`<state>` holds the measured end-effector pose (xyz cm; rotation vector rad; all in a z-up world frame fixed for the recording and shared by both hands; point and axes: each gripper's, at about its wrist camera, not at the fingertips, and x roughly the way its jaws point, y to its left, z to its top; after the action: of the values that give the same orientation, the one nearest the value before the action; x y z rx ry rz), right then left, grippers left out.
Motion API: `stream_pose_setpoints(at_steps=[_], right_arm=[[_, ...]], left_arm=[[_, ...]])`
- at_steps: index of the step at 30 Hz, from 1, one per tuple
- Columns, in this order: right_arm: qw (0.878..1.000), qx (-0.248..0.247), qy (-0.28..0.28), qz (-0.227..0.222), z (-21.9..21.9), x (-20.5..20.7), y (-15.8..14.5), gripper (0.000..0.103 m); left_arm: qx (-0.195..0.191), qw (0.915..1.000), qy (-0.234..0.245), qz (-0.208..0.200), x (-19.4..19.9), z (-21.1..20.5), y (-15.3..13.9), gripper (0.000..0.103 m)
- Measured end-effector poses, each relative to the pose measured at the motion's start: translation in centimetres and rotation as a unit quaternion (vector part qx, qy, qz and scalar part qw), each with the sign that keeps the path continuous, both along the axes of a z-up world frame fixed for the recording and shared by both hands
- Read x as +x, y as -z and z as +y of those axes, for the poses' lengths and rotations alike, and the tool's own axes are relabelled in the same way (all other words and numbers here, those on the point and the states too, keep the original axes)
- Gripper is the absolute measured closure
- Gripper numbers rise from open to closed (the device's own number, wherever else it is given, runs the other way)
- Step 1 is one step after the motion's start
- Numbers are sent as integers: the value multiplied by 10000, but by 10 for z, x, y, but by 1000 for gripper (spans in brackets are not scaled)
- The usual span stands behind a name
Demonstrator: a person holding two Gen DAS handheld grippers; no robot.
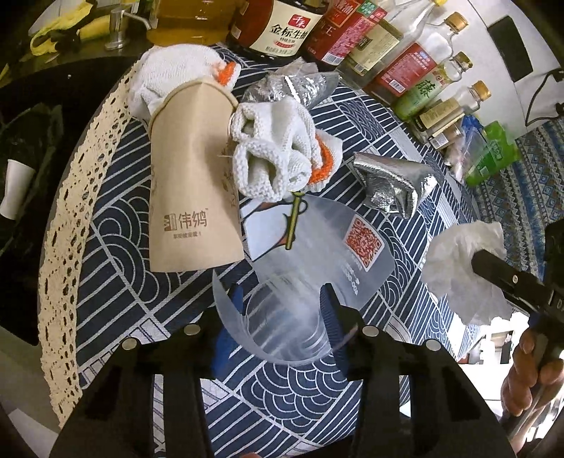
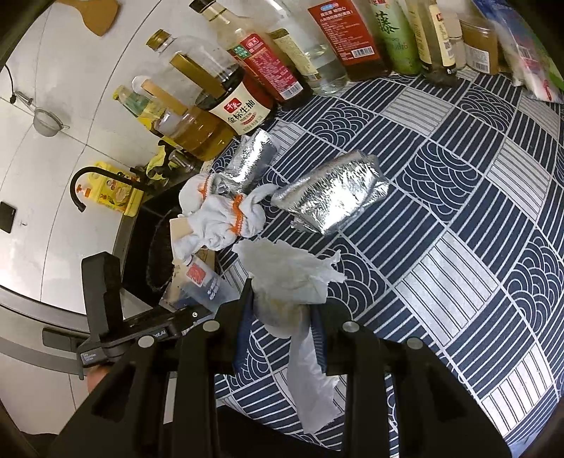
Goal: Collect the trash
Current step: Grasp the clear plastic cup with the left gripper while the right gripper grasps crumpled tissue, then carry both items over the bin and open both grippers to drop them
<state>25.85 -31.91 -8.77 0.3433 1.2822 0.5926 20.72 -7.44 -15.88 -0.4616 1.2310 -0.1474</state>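
Note:
My left gripper point(image 1: 282, 299) is shut on a clear plastic cup point(image 1: 310, 253) with a red QR label, lying on its side on the blue patterned tablecloth point(image 1: 123, 246). My right gripper point(image 2: 282, 303) is shut on a crumpled white tissue point(image 2: 289, 274), which also shows in the left wrist view point(image 1: 454, 260). A brown paper bag point(image 1: 192, 186), white knitted gloves point(image 1: 278, 148) and two silver foil bags point(image 1: 394, 183) point(image 1: 299, 86) lie beyond the cup. In the right wrist view the foil bags point(image 2: 335, 193) point(image 2: 252, 158) and gloves point(image 2: 222, 215) lie ahead of the tissue.
A row of sauce and oil bottles point(image 1: 282, 28) point(image 2: 268, 70) stands along the far edge of the table. A green packet point(image 1: 490, 155) lies at the right. A lace cloth edge point(image 1: 63, 246) borders the left. A sink with a black faucet point(image 2: 84, 183) is left of the table.

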Motion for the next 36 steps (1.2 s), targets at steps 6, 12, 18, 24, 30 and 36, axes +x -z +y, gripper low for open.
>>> stream_pose_setpoints(at_steps=[6, 12, 18, 24, 30, 36], right_arm=[[10000, 0, -77, 17, 6, 3, 0, 72], [9998, -3, -139, 113, 14, 6, 6, 72], [9997, 61, -213, 138, 24, 6, 4, 72], [9994, 36, -292, 160, 35, 7, 4, 72], [9991, 23, -393, 160, 50, 7, 3, 72], [9986, 12, -509, 115, 69, 7, -4, 72]], left_arm=[[-13, 9999, 104, -19, -6, 0, -8, 61], [-48, 9998, 174, -2, -10, 2, -14, 64], [3, 9997, 260, -48, -17, 6, -25, 69], [-18, 9995, 312, -84, -26, 11, -35, 73], [-62, 9995, 264, -167, -36, 23, -45, 73], [-203, 9991, 217, -294, -42, 37, -58, 73]])
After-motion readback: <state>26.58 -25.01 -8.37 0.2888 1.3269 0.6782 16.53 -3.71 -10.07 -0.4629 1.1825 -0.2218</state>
